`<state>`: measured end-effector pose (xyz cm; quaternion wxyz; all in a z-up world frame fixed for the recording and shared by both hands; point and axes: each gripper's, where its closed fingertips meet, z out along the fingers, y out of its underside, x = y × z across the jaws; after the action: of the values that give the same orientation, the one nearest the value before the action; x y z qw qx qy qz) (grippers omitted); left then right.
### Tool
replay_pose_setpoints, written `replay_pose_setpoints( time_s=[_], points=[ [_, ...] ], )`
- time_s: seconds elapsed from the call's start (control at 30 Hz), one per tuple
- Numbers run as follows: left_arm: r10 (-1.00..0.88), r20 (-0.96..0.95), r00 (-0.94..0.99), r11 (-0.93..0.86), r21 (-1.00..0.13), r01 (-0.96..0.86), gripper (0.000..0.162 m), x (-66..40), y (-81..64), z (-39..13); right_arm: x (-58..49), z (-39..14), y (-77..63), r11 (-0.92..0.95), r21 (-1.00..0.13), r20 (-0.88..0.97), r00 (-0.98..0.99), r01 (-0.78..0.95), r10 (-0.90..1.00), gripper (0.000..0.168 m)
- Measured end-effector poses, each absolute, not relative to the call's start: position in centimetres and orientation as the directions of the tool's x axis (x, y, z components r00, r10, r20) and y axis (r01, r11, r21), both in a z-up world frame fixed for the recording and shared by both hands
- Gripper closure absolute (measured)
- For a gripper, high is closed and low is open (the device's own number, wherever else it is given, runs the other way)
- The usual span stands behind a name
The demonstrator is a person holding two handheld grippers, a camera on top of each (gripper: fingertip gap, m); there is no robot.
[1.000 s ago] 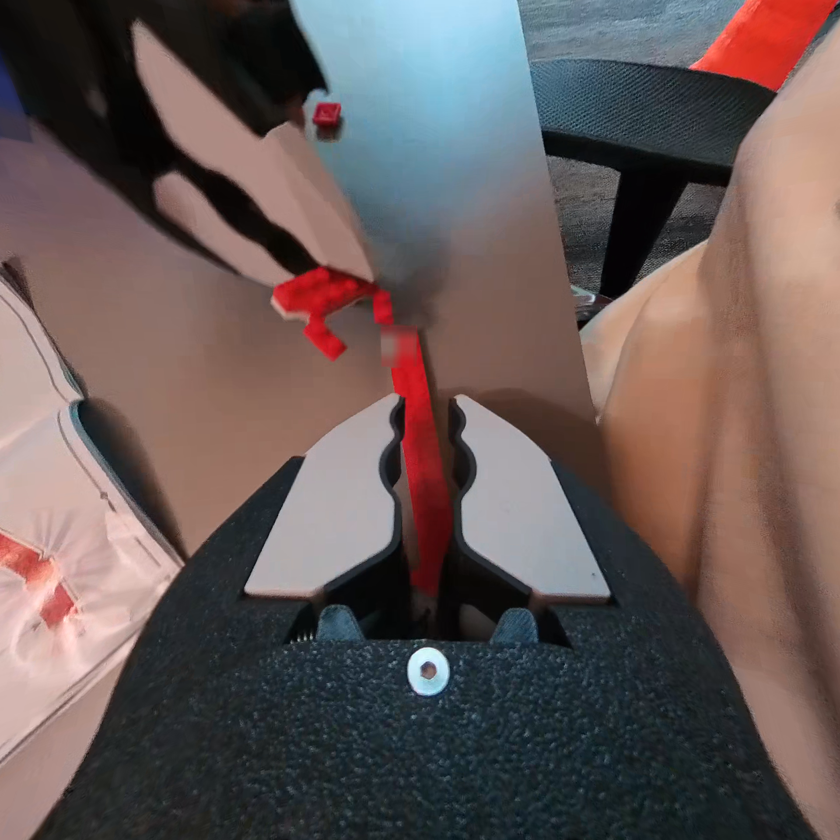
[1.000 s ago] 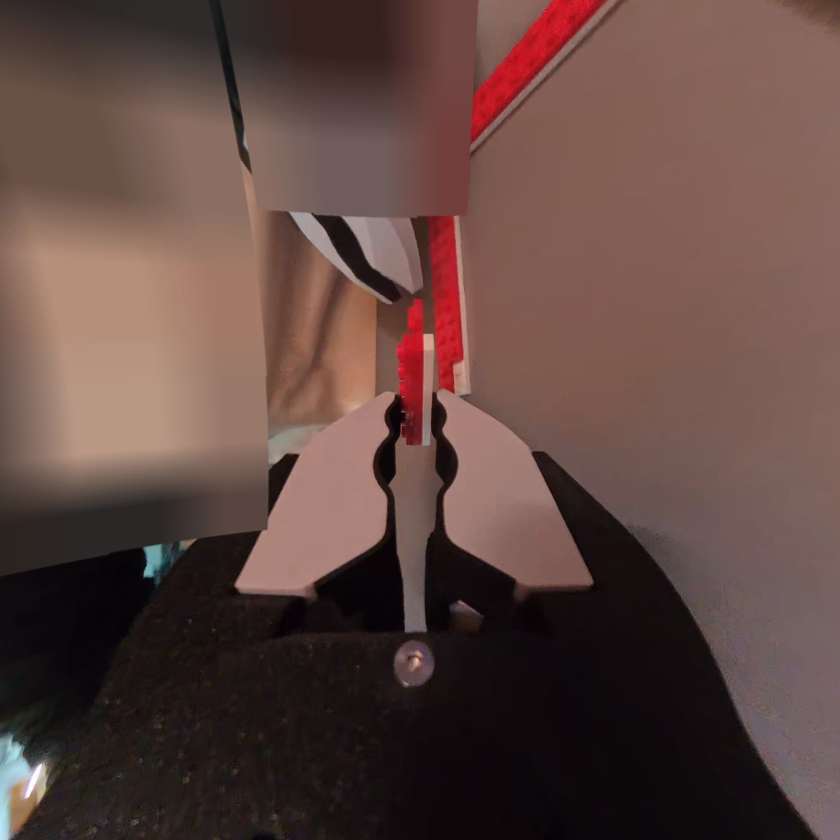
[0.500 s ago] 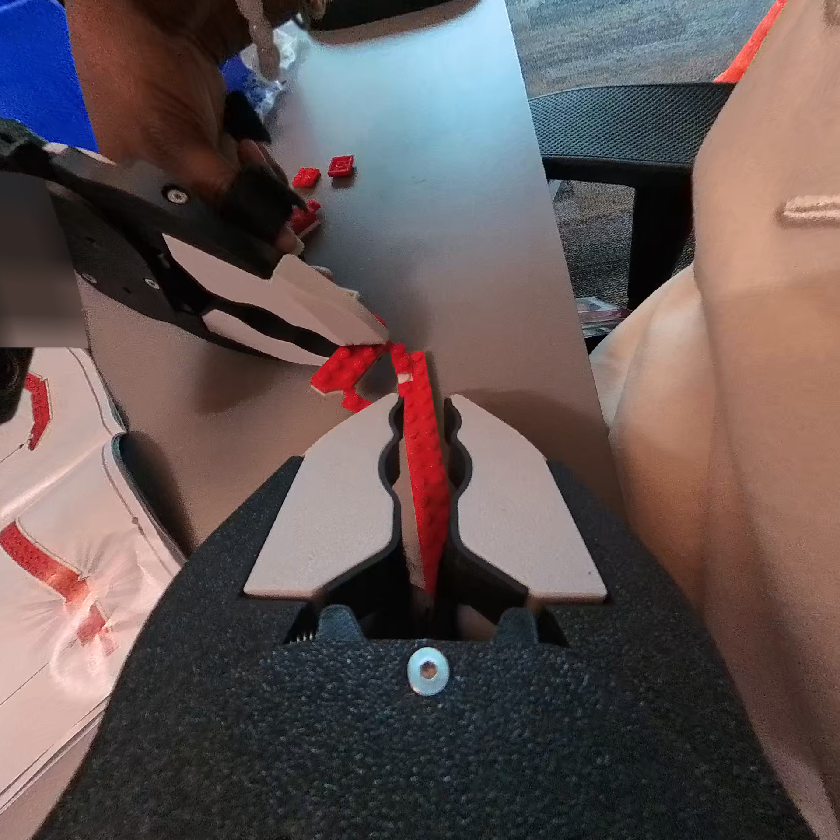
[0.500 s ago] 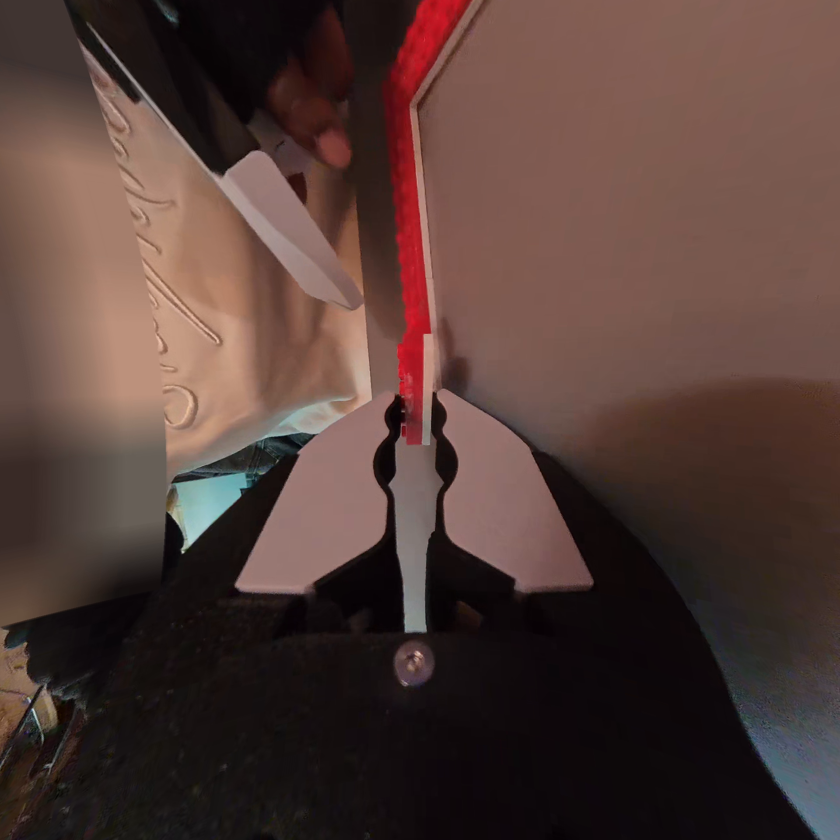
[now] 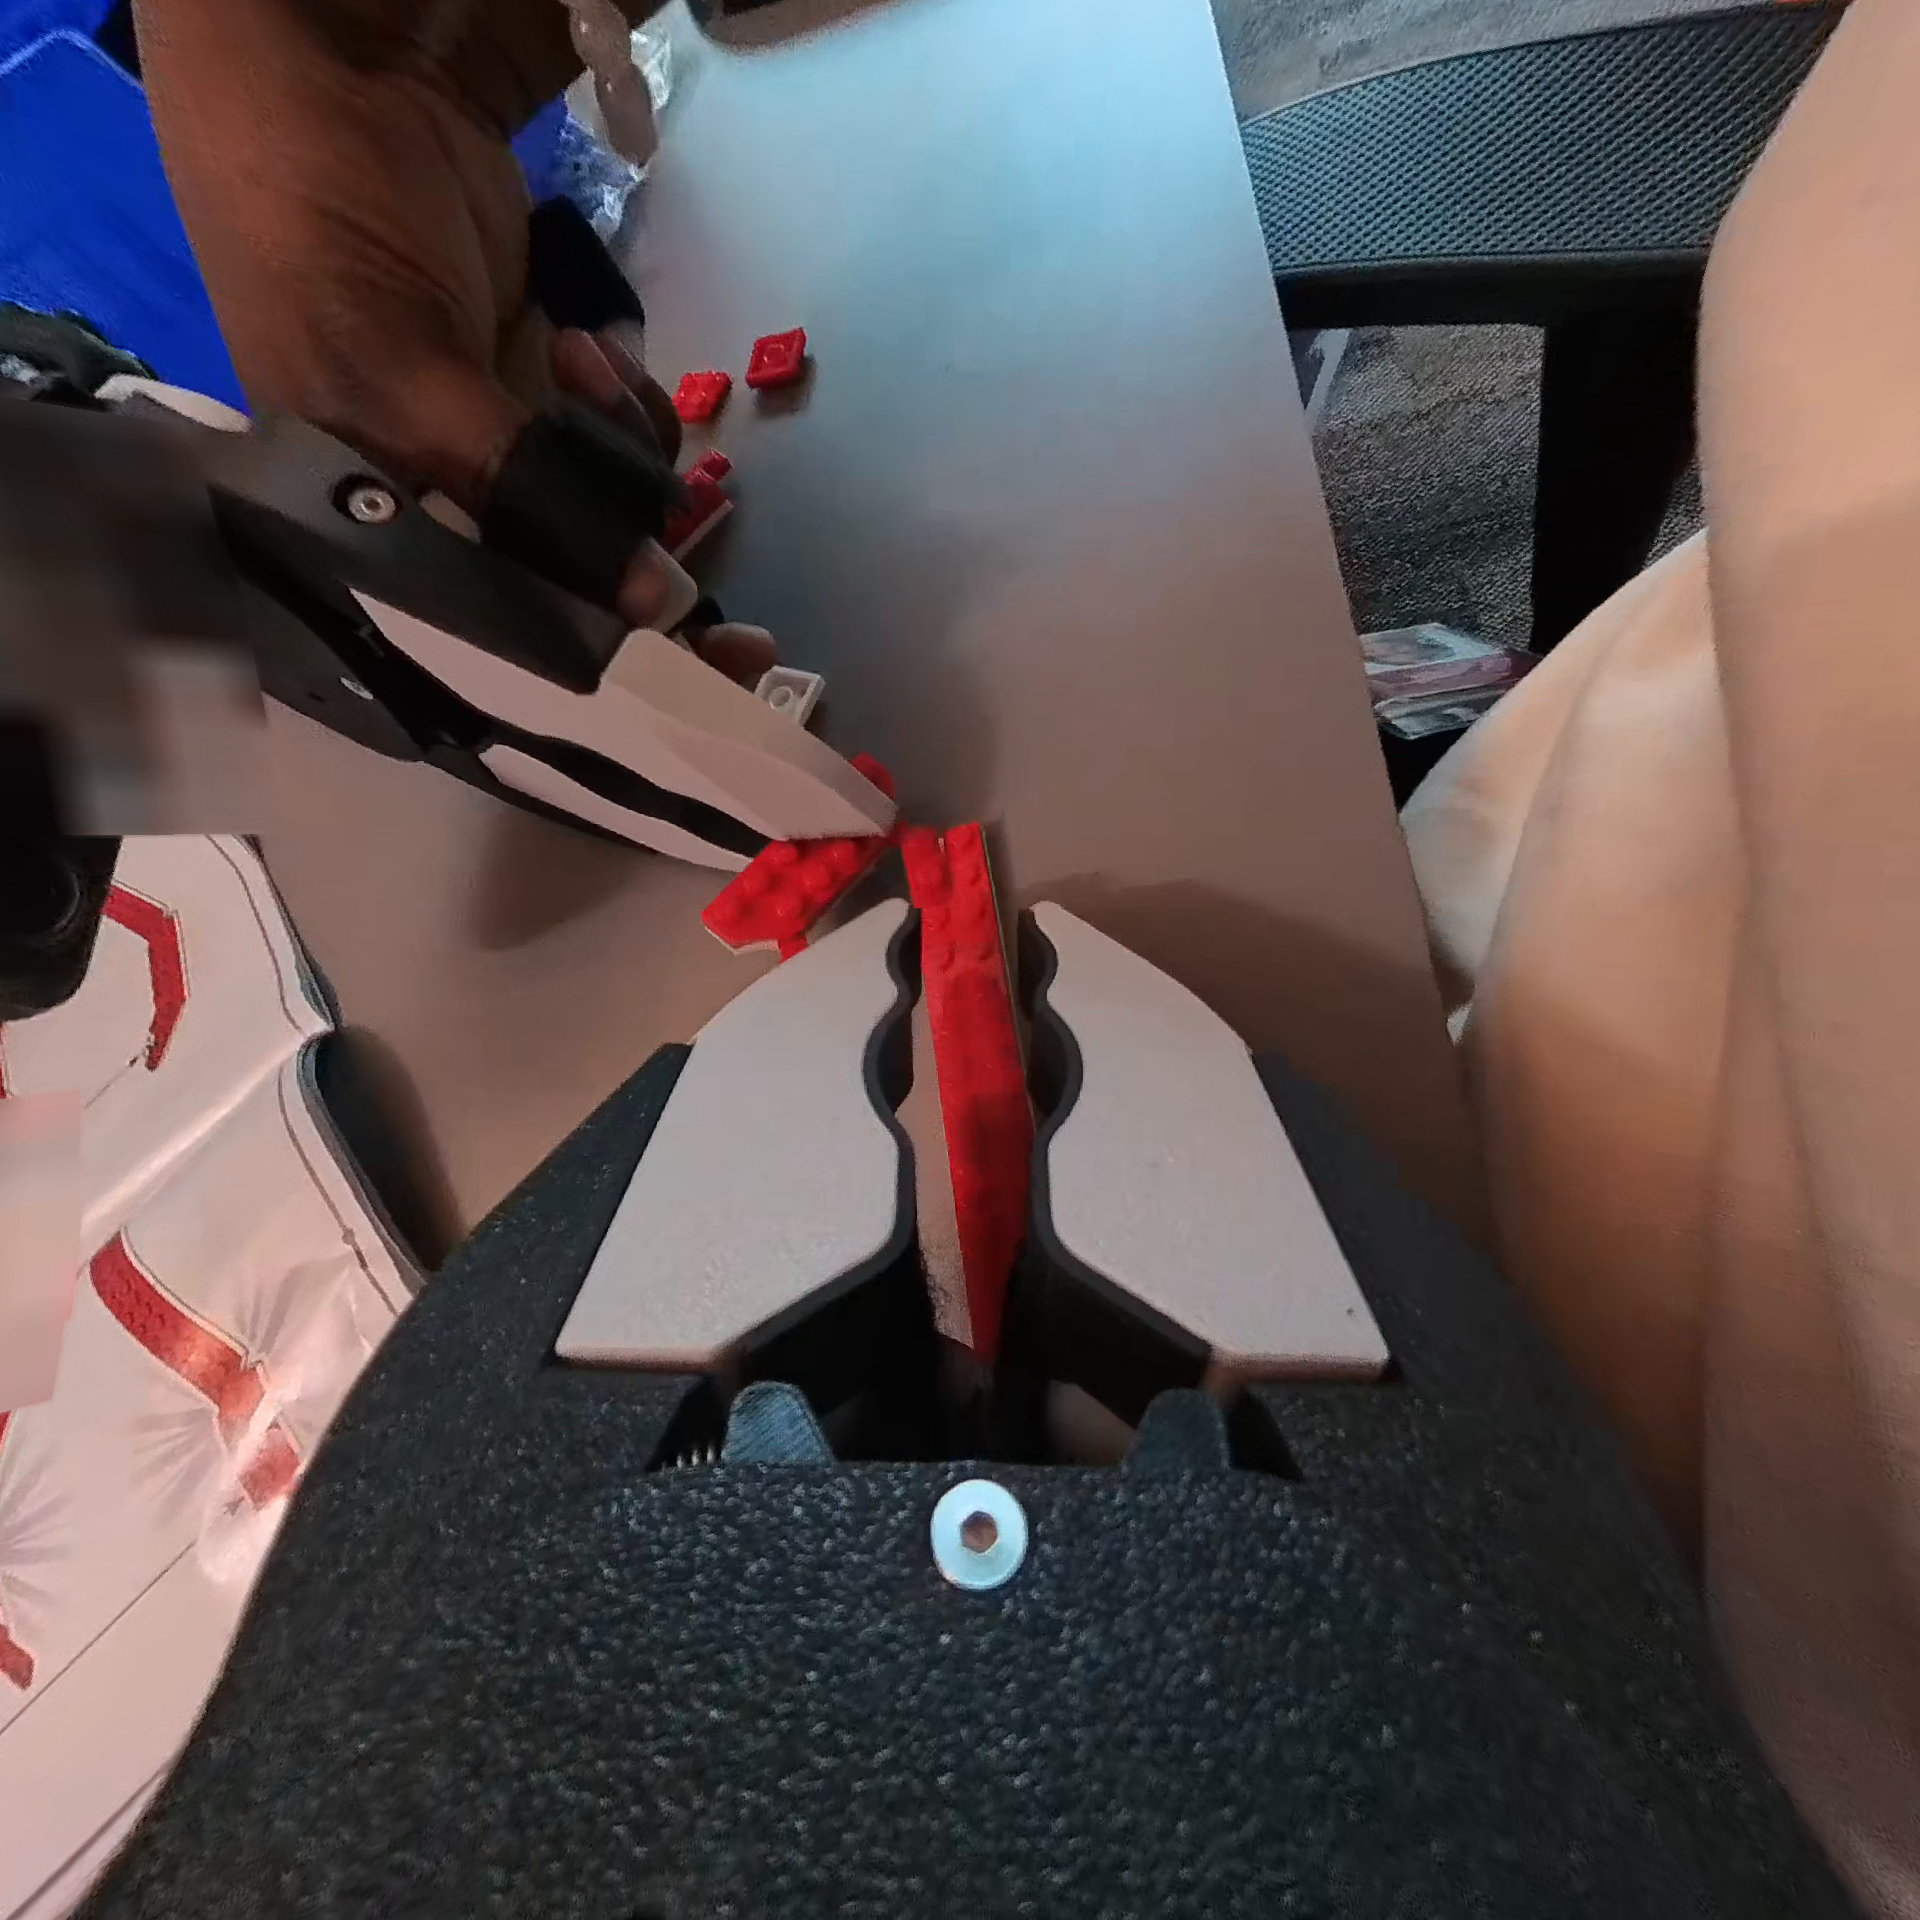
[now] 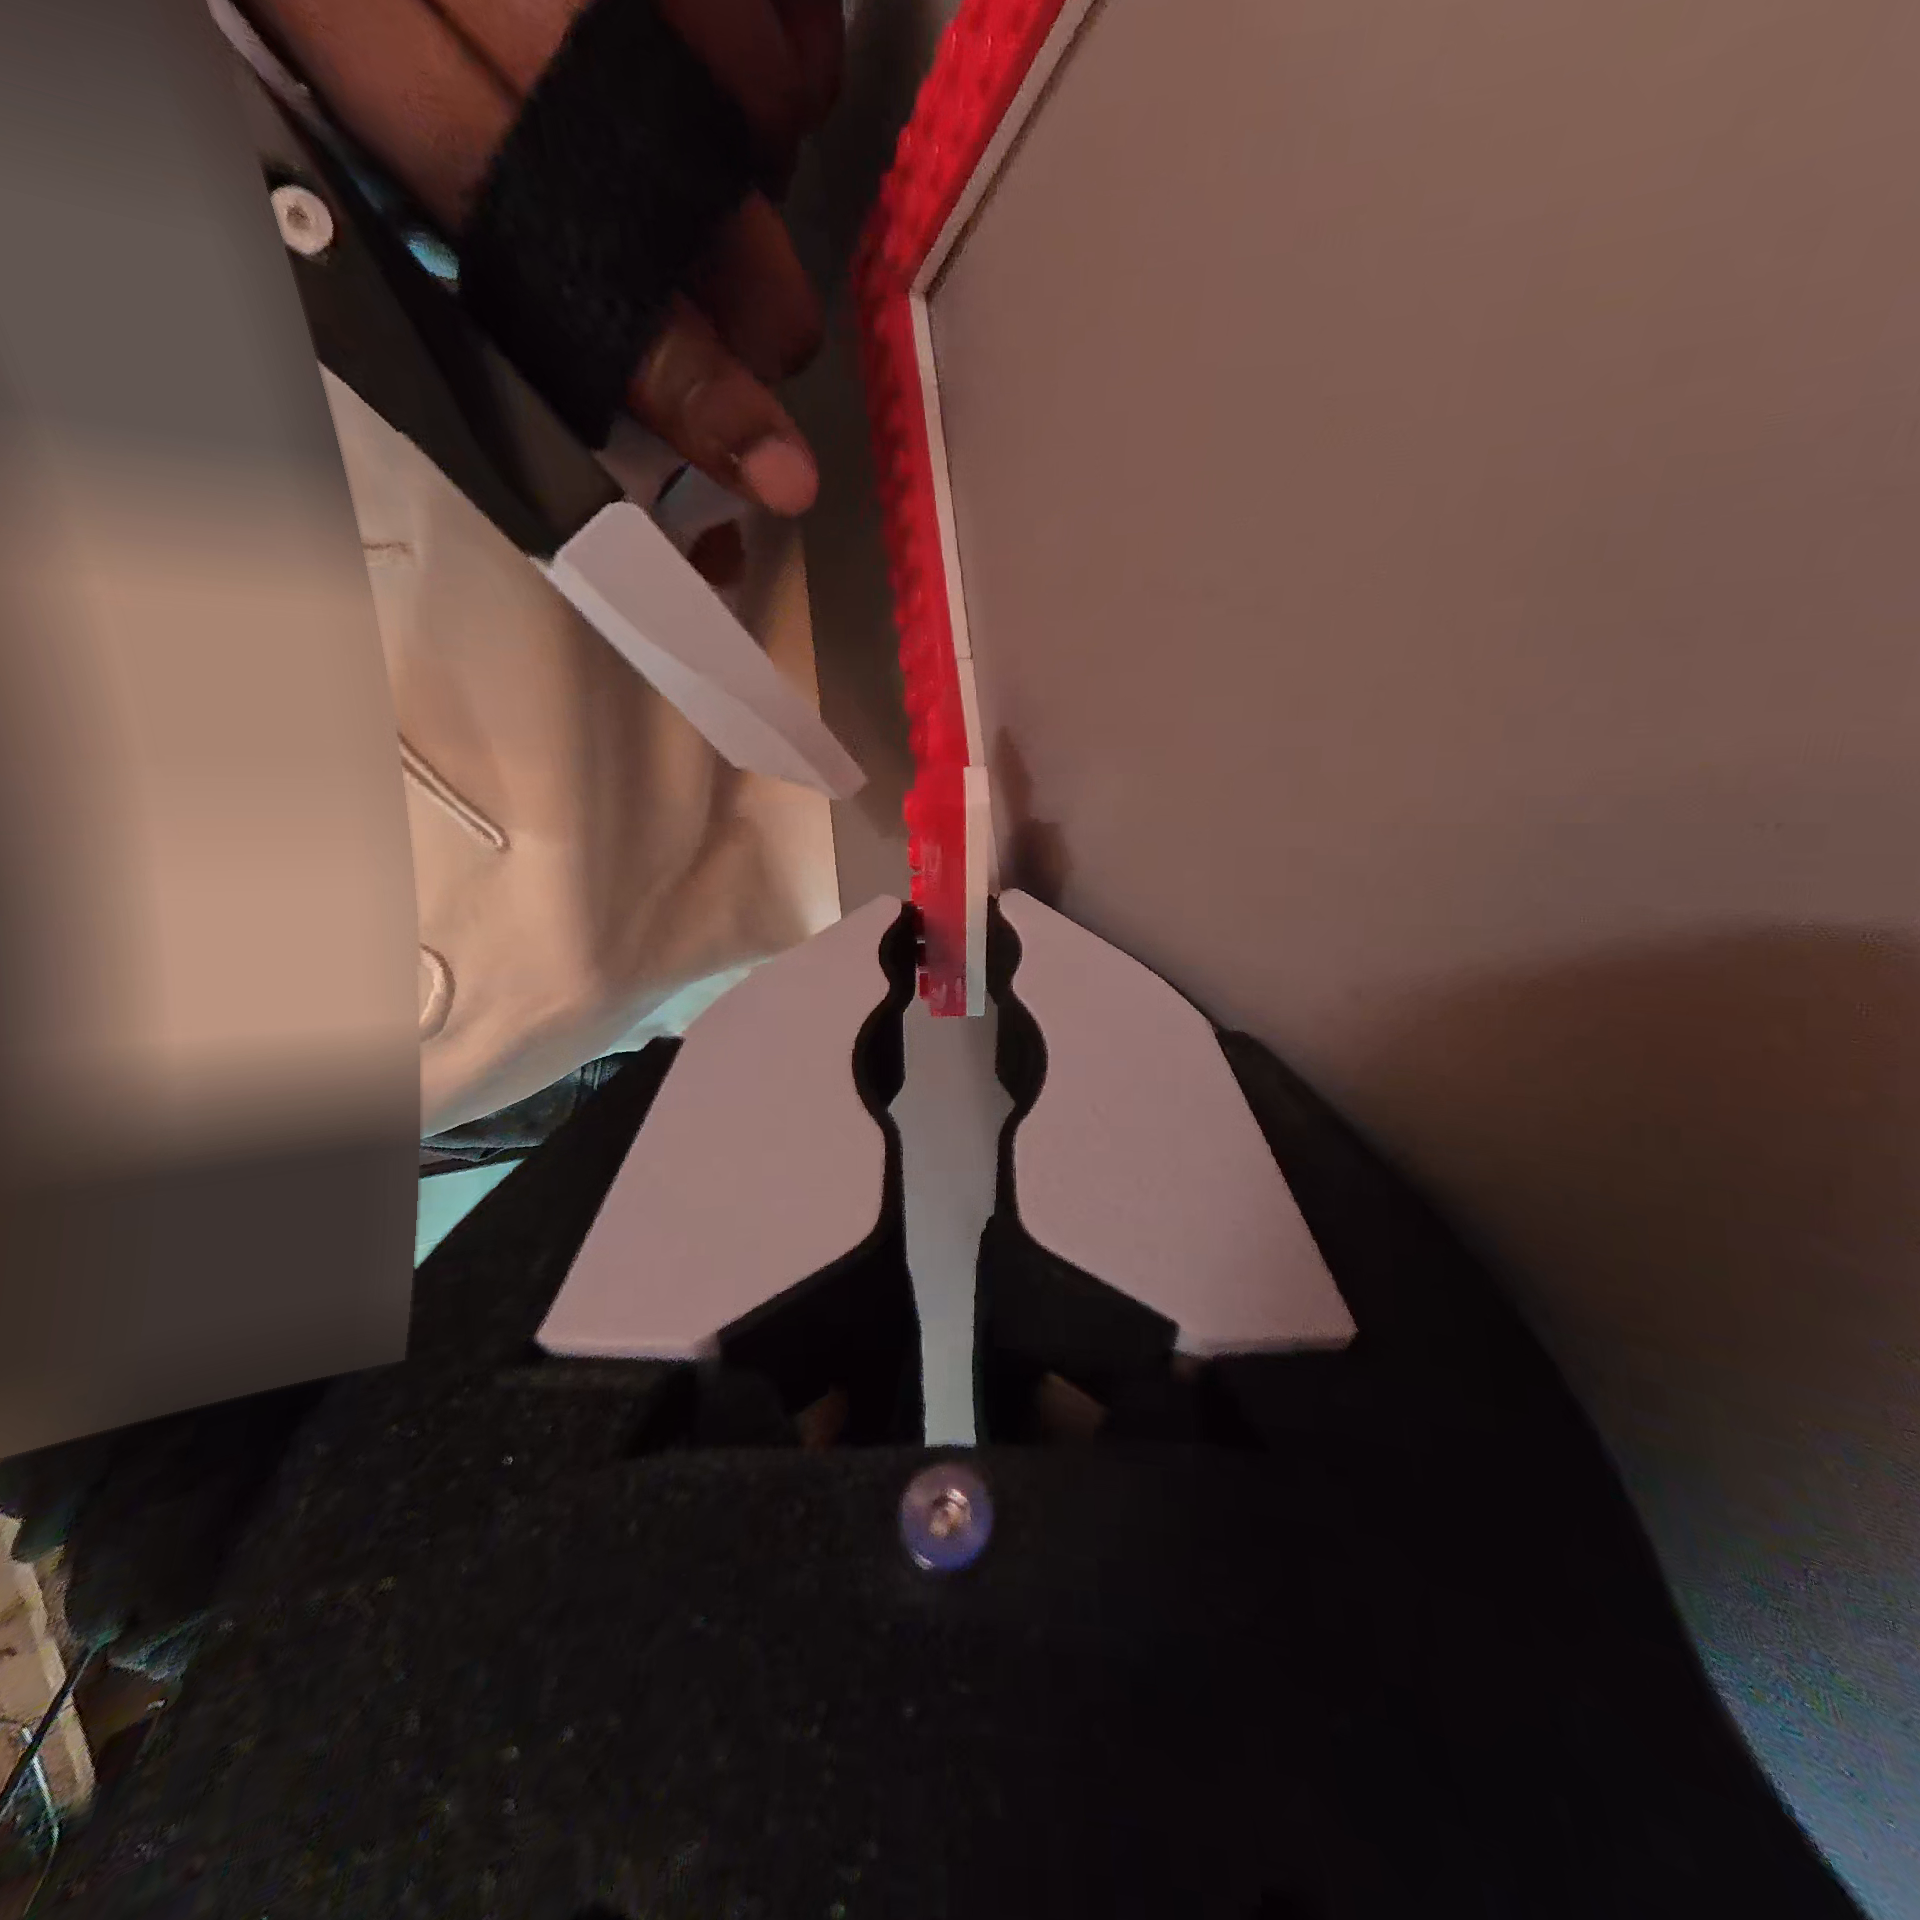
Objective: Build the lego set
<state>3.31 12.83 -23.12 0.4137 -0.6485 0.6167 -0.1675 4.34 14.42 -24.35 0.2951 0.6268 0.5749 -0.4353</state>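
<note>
My left gripper is shut on a long red strip of plates with a white underside, held low over the grey table. My right gripper is shut on a small red and white plate piece. In the left wrist view it comes in from the left and holds that piece against the strip's far end. In the right wrist view the strip runs up along the table, with one left finger beside it.
Small loose red plates and a white piece lie farther back on the table. An instruction booklet lies at the left. A black chair stands beyond the table's right edge. A person's beige clothing is close on the right.
Both grippers came down toward the table with their pieces. The right gripper's small piece, apart from the strip before, now sits against its far end.
</note>
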Motion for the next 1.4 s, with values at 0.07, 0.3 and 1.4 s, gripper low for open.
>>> replay_pose_setpoints(
  time_s=[0.07,0.3,1.4],
  points=[
    [-0.938,-0.297,0.177,0.111,-0.743,-0.660,0.145,3.6,12.8,-23.2,4.3,-24.3,14.3,-0.176,-0.122,-0.888,-0.028,0.977,0.460,0.156],
    [-0.938,-0.314,0.146,0.136,-0.723,-0.677,0.145,4.3,12.8,-23.7,4.4,-24.4,14.2,-0.184,-0.111,-0.883,-0.011,0.977,0.470,0.156],
    [-0.888,-0.458,0.032,0.293,-0.619,-0.729,0.153,4.5,13.1,-24.2,4.3,-24.6,14.0,-0.159,-0.107,-0.846,-0.006,0.981,0.533,0.155]
  ],
)
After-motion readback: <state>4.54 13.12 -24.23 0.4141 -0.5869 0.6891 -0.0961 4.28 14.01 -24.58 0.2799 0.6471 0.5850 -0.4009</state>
